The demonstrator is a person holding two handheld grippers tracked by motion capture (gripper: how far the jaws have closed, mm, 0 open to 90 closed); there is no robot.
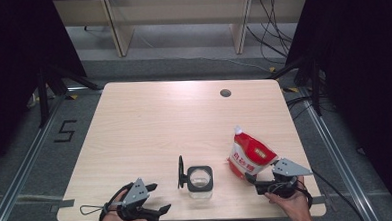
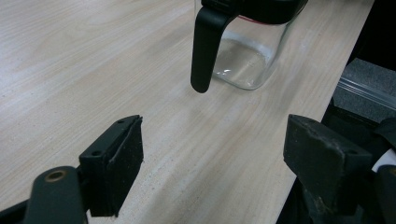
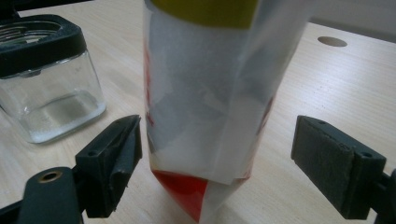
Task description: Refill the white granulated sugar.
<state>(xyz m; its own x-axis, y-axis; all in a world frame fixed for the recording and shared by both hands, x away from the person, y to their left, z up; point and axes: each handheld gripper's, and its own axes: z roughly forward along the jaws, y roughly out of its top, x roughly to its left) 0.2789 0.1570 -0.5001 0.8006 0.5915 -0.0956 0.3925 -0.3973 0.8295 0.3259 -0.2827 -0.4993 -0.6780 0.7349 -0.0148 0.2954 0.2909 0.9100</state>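
Note:
A red and white spouted pouch (image 1: 250,155) stands upright at the table's front right. My right gripper (image 1: 253,184) is open right behind its base. In the right gripper view the pouch (image 3: 210,93) stands between the spread jaws of the right gripper (image 3: 217,154), touching neither pad. A square glass jar (image 1: 199,179) with a black rim sits front centre, its black hinged lid (image 1: 180,172) flipped up on the left. My left gripper (image 1: 158,197) is open near the front edge, left of the jar. In its own view the left gripper (image 2: 215,140) faces the jar (image 2: 243,51) and the hanging lid (image 2: 205,46), with nothing between the jaws.
The light wooden table (image 1: 159,122) has a round cable hole (image 1: 226,93) at the back right. Its front edge lies close under both hands. The jar (image 3: 46,88) stands close to the left of the pouch. Black stands and cables flank the table on the floor.

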